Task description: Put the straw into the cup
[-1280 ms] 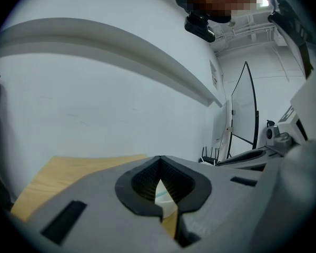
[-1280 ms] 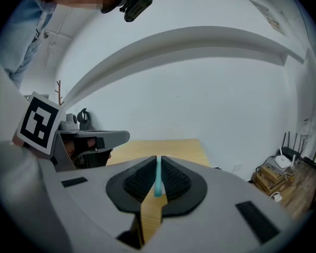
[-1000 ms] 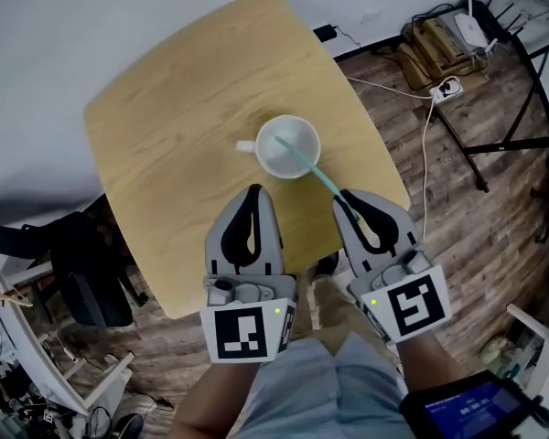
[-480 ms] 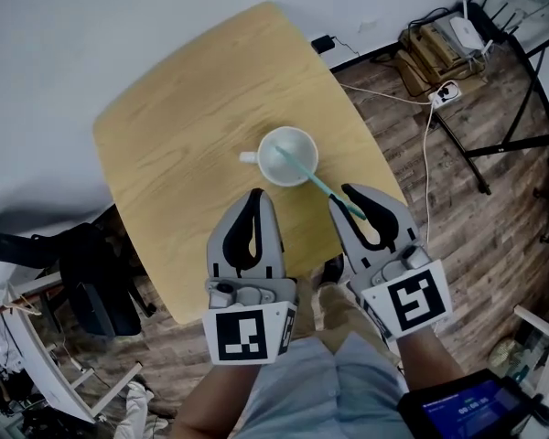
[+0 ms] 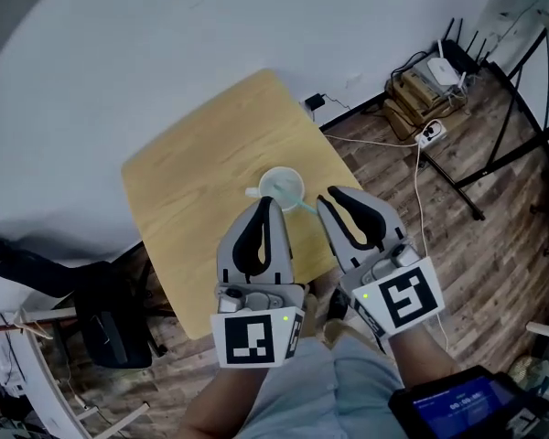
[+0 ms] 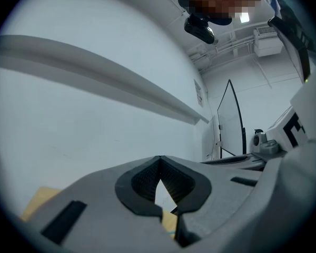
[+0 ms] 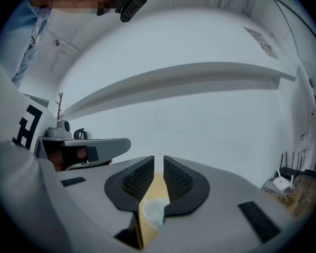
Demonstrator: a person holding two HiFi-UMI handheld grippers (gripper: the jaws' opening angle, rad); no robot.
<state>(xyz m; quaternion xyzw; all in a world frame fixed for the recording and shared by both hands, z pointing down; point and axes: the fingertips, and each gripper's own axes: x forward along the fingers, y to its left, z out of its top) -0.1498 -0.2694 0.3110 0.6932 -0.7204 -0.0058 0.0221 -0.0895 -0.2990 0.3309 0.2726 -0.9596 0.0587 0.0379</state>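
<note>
Resting in the cup (image 5: 281, 187), item one, the teal straw (image 5: 299, 204), leaned over the near rim with its free end outside. A second before, that end had been pinched in the right tongs (image 5: 329, 196).

- Right tongs: now off the straw, jaws parted by a narrow slot. Nothing lay in the slot, and the cup showed through it beyond.
- Left tongs (image 5: 266, 202): tips pressed together, empty, near the cup's near side in the head view, as before.
- Cup: upright on the wooden counter (image 5: 192, 176), handle to the left, not shifted.
- Head view: had drawn back, so counter and cup showed smaller.
- Judgement: straw delivered and released. The task appeared done, with only the withdrawal left.
</note>
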